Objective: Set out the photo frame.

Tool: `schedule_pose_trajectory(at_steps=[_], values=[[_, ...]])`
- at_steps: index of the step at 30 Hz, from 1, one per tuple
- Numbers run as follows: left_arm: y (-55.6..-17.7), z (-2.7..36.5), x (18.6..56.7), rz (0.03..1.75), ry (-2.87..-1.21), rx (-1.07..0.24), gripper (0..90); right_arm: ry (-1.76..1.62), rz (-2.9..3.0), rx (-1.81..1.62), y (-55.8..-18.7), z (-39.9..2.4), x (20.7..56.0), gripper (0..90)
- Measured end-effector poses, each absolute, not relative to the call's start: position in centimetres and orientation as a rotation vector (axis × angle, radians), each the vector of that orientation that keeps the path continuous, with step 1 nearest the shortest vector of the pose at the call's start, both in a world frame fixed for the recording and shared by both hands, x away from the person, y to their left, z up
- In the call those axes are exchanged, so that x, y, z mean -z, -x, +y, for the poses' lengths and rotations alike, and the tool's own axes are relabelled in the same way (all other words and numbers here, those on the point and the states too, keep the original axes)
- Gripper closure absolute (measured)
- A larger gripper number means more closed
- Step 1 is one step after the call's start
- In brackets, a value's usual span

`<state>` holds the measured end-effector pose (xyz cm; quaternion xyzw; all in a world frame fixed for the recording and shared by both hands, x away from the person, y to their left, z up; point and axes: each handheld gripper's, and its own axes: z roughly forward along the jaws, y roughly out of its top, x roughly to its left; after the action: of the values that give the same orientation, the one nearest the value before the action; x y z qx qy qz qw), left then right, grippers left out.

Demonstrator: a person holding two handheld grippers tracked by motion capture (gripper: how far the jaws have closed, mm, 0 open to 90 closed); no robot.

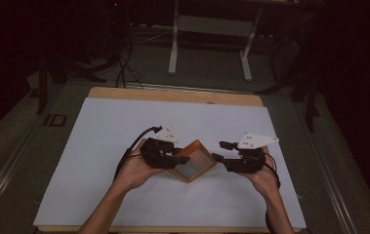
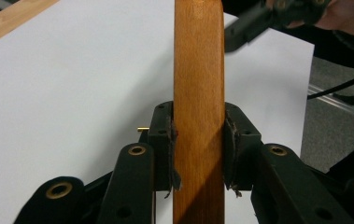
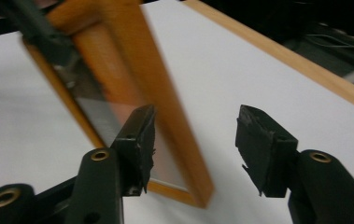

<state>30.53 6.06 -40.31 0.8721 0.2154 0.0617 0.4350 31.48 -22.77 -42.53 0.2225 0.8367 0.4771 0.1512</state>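
Note:
A small wooden picture frame (image 1: pixel 195 161) with a glass pane is held above the white sheet, turned corner-down like a diamond. My left gripper (image 1: pixel 182 159) is shut on its left edge; in the left gripper view the wooden edge (image 2: pixel 198 93) runs upright between the two pads (image 2: pixel 165 140). My right gripper (image 1: pixel 217 157) is open just right of the frame, close to its right corner. In the right gripper view the frame (image 3: pixel 132 88) stands tilted behind the left fingertip (image 3: pixel 139 140), and the right gripper (image 3: pixel 195 140) holds nothing between its pads.
A white sheet (image 1: pixel 124 126) covers a wooden table (image 1: pixel 173 94). Beyond the table's far edge stand the white legs of another table (image 1: pixel 174 44) and cables on a dark floor. The surroundings are dim.

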Motion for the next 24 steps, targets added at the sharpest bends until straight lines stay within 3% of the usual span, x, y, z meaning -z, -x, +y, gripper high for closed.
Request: schedule_pose_trajectory(at_steps=[9,15,21,24], values=[[-31.0,6.1,40.7,0.496,-2.137,-0.126,68.5,-0.559,2.491,-1.413,-32.3,-20.5,43.9,35.8],[-32.0,6.6,40.9,0.498,-2.116,-0.075,67.9,-0.536,2.525,-1.482,-33.0,-19.7,44.6,34.4],[-31.9,6.9,41.3,0.531,-2.072,-0.097,65.0,-0.525,2.508,-1.454,-32.5,-19.7,44.6,40.7],[-31.8,7.0,41.5,0.563,-2.053,-0.121,61.7,-0.498,2.505,-1.396,-32.1,-19.7,44.4,48.4]])
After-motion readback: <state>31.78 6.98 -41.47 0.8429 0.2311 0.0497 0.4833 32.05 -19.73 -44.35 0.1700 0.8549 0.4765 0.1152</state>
